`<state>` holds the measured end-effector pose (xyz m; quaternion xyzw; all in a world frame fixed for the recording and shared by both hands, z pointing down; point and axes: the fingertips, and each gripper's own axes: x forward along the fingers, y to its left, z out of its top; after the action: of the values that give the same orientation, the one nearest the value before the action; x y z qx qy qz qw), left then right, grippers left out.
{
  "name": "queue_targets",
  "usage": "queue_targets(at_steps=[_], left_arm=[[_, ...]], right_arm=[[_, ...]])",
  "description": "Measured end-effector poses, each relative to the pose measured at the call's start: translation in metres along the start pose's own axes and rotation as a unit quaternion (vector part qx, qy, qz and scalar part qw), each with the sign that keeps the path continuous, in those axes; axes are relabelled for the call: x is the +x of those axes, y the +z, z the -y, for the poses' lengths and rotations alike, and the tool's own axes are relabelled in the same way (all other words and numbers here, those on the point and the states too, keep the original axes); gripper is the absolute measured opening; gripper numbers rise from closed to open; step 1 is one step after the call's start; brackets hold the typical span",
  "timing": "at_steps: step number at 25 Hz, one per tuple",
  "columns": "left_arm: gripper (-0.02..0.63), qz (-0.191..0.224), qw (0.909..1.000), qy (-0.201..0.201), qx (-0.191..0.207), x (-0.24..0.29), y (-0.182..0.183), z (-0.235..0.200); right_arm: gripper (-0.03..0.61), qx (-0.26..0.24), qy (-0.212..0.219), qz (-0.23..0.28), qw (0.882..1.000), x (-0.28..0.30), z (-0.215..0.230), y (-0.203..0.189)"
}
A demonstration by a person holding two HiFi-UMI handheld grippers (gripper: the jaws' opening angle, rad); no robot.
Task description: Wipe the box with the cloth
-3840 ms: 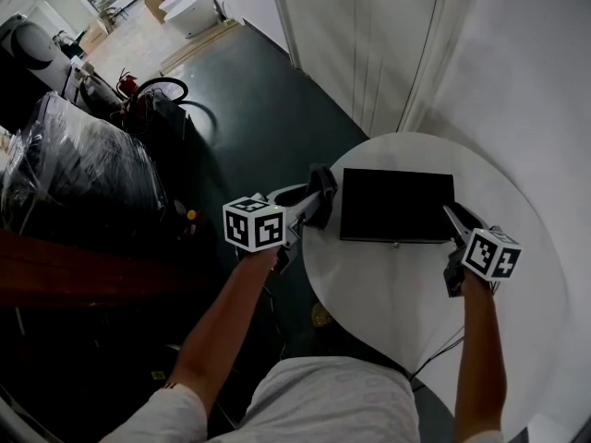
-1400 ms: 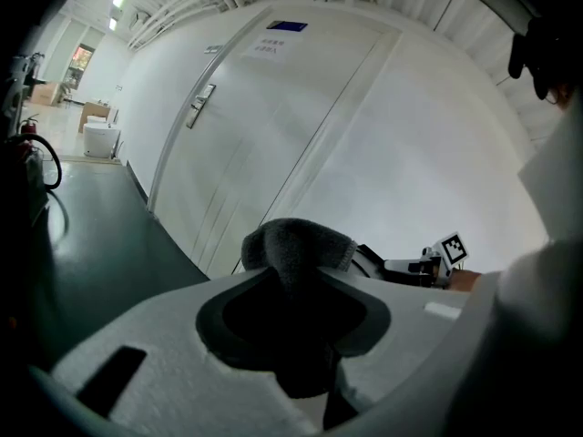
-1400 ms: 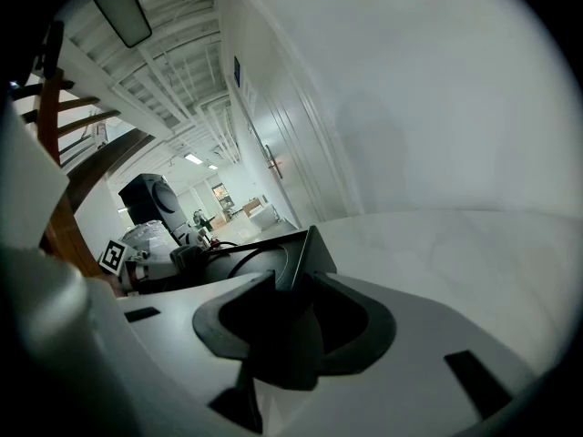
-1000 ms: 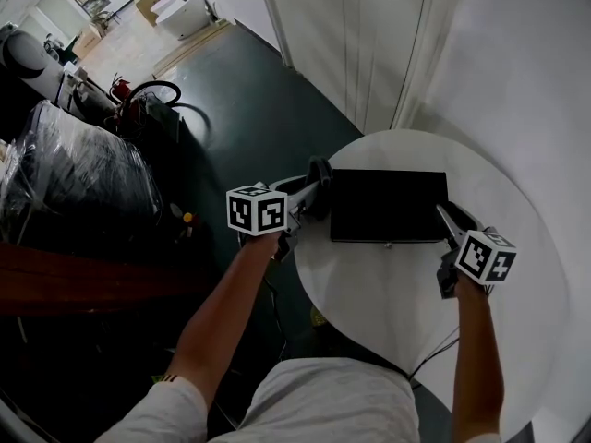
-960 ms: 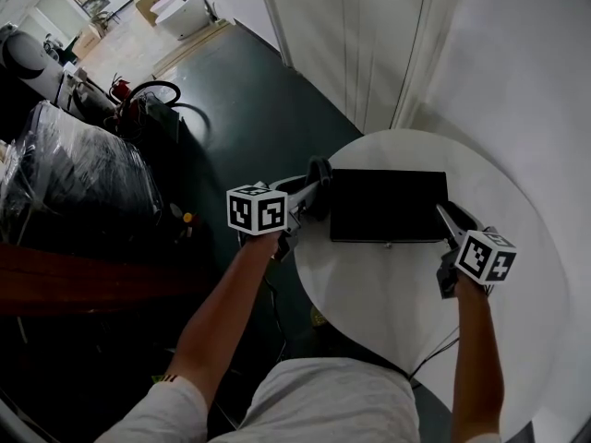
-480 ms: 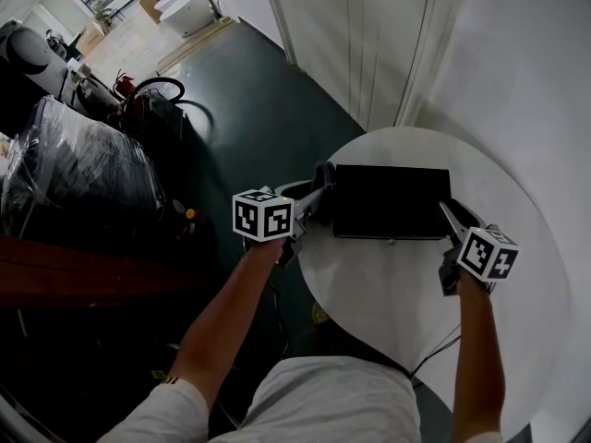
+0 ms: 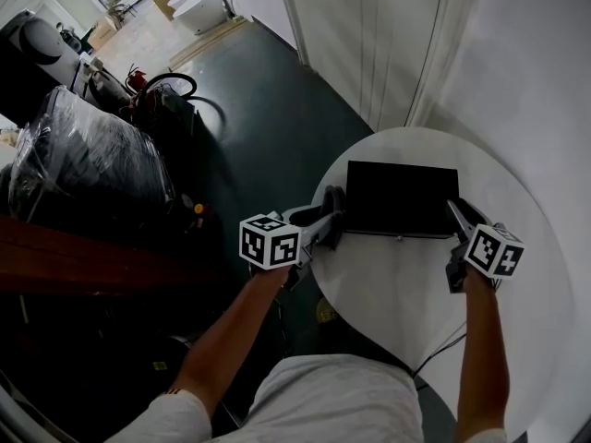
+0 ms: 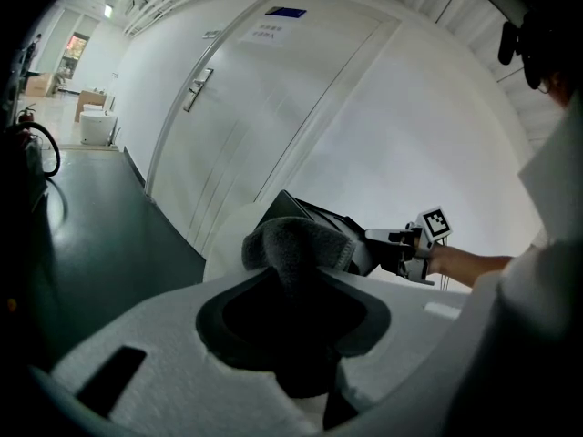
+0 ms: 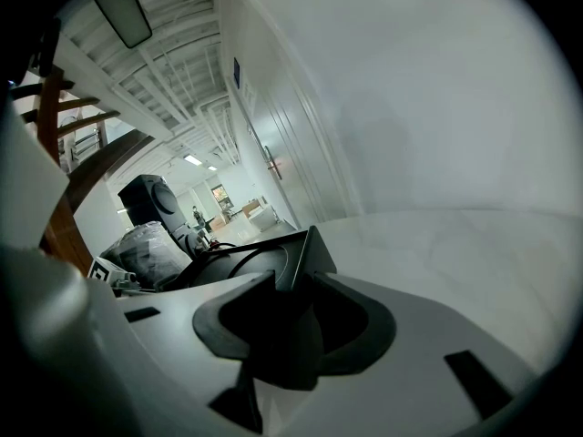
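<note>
1. The left gripper (image 7: pixel 331 218) sits at the end of a left arm stretched forward and tipped a bit downward. Its fingers are clamped on the grey cloth (image 8: pixel 296 242), which bulges out past the tips.
2. The black box (image 7: pixel 402 197) lies flat on the round white surface (image 7: pixel 397 289), just ahead of those fingers. The cloth is right by its left edge, can't tell if it's touching.
3. The right gripper (image 7: pixel 460 218) reaches in from the opposite side, arm also out front, fingers pinched on the box's near right corner.

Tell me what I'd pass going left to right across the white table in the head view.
left tool → cloth held in it → box → right tool
</note>
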<state>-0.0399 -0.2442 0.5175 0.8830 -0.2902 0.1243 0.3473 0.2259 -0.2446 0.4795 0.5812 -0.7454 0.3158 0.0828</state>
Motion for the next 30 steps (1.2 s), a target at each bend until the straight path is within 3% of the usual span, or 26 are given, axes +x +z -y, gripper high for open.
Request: queue_targets(at_steps=[17,22,30], left_arm=[[0.107,0.008,0.9998,-0.003,-0.018,-0.036,-0.034,0.030],[0.107,0.048,0.9988,0.004,-0.009,-0.055,-0.013,0.038],[0.107,0.101,0.9933,-0.012,0.054,-0.071,0.040,0.071]], right_arm=[[0.135,-0.023,0.002,-0.004,1.000,-0.002,0.000,0.000],[0.135,-0.059,0.001,0.007,0.998,-0.025,-0.006,0.010],[0.133,-0.092,0.033,0.032,0.995,-0.059,-0.033,0.032]])
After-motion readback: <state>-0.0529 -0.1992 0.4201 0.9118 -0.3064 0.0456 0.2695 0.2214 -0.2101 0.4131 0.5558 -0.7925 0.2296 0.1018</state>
